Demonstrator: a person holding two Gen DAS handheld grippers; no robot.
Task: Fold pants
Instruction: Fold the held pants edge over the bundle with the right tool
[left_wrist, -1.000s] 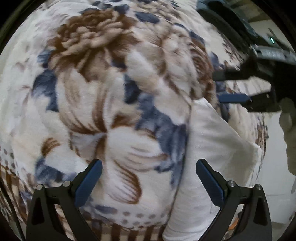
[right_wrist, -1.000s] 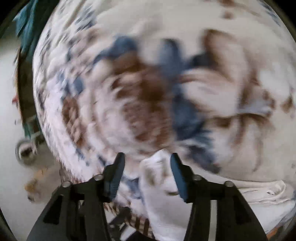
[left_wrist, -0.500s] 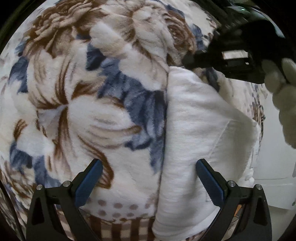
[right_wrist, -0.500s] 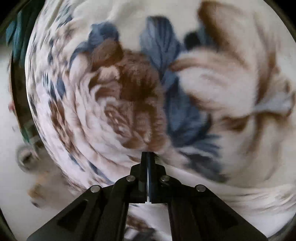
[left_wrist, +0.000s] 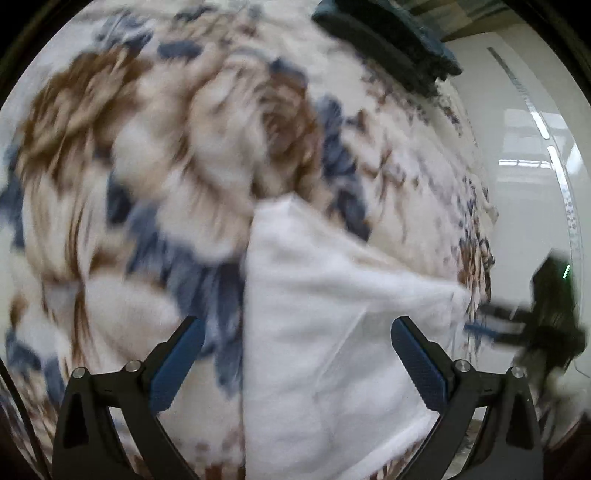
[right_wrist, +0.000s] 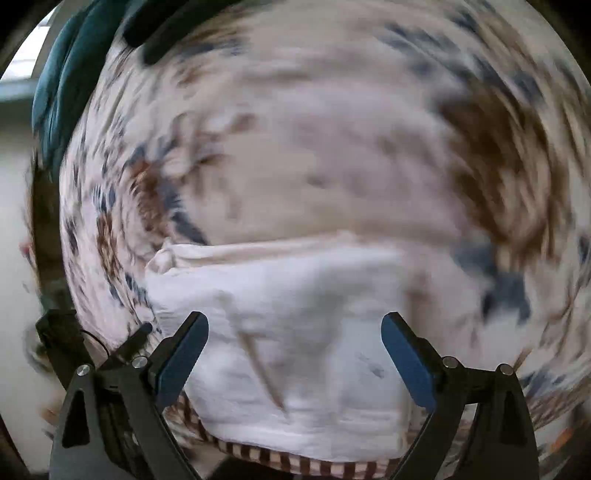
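Note:
The white pants (left_wrist: 325, 332) lie folded on a floral blanket (left_wrist: 147, 166), near its striped front edge. My left gripper (left_wrist: 295, 354) is open and empty, hovering over the pants' left edge. My right gripper (right_wrist: 295, 354) is open and empty above the pants (right_wrist: 288, 332); it also shows blurred at the right of the left wrist view (left_wrist: 491, 325), beside the pants' far corner. Both views are motion-blurred.
The floral blanket (right_wrist: 332, 147) covers the whole surface. Dark teal fabric (left_wrist: 399, 40) lies at the blanket's far edge, also in the right wrist view (right_wrist: 70, 70). A white floor (left_wrist: 517, 184) lies beyond the blanket's side.
My right gripper, shut half a second ago, has opened and pulled back from the pants' far corner. My left gripper stayed open and shifted a little.

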